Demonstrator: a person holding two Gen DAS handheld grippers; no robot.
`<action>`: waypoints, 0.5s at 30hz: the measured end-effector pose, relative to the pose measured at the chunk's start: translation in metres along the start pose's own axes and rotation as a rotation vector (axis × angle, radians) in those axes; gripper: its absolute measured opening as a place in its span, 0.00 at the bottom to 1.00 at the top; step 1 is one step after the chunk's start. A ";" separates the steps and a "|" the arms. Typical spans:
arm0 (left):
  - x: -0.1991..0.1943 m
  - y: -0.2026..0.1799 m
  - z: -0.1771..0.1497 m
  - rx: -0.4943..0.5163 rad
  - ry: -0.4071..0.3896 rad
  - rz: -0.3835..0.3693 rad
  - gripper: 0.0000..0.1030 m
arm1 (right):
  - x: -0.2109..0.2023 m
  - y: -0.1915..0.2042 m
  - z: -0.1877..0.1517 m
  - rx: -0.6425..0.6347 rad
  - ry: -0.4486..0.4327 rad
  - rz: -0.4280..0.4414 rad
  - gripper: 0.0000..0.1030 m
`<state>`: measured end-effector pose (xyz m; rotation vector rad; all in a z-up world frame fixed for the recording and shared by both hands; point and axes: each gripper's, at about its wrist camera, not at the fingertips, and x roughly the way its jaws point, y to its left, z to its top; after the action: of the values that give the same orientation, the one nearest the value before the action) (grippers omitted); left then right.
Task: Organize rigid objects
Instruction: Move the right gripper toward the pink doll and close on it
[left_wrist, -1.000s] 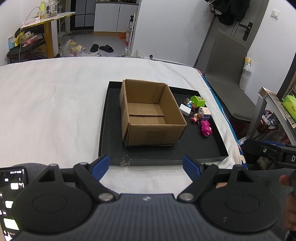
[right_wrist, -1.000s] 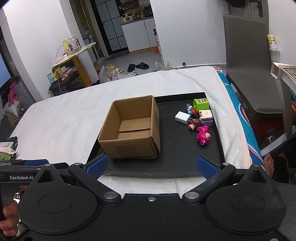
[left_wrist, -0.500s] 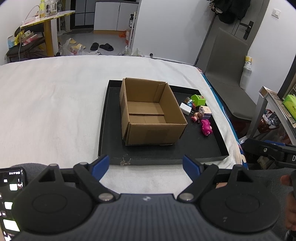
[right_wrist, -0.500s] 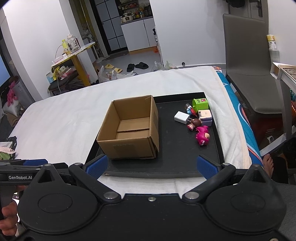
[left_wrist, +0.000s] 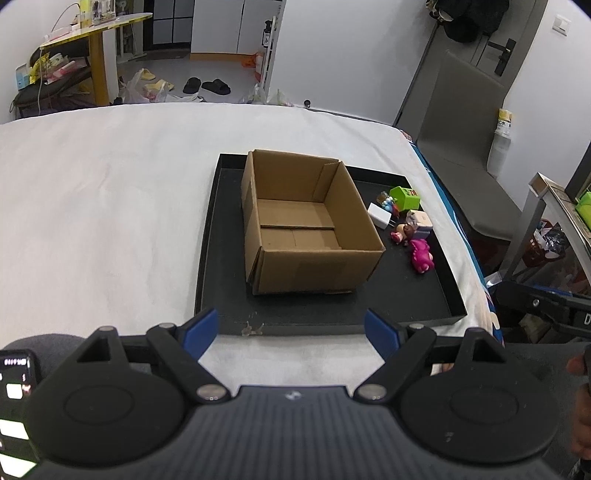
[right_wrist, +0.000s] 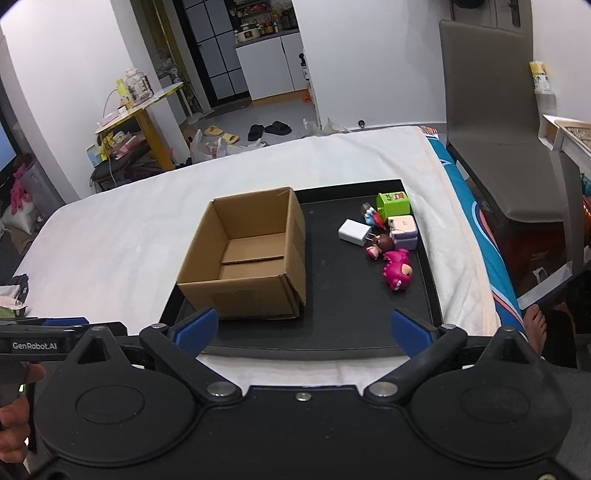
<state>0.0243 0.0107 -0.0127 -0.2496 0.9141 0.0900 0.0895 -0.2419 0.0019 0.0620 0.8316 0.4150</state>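
White bedsheet (right_wrist: 122, 240) spreads under a black tray (right_wrist: 430, 280). Cardboard box (right_wrist: 243, 258), open-topped and empty, sits at the tray's nine o'clock side. At three o'clock cluster a green cube toy (right_wrist: 393, 204), pink plush monster (right_wrist: 398, 273), white charger (right_wrist: 354, 231) and small doll figure (right_wrist: 380, 245). Left gripper (left_wrist: 291, 328) gapes wide, holding nothing; right gripper (right_wrist: 303, 329), jaws just narrowing slightly, stands wide and empty too.

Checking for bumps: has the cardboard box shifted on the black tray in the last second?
No. The cardboard box sits at the same spot against the black tray far-left rim.
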 end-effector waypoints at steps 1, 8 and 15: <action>0.002 0.001 0.001 -0.004 0.002 -0.001 0.83 | 0.002 -0.003 0.000 0.005 0.004 -0.001 0.94; 0.019 0.007 0.011 -0.039 0.008 -0.009 0.83 | 0.020 -0.018 0.008 0.029 0.025 -0.011 0.80; 0.038 0.014 0.017 -0.084 0.016 -0.030 0.82 | 0.044 -0.040 0.017 0.070 0.054 -0.020 0.75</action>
<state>0.0580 0.0278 -0.0357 -0.3422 0.9234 0.0989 0.1419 -0.2600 -0.0261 0.1074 0.8992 0.3701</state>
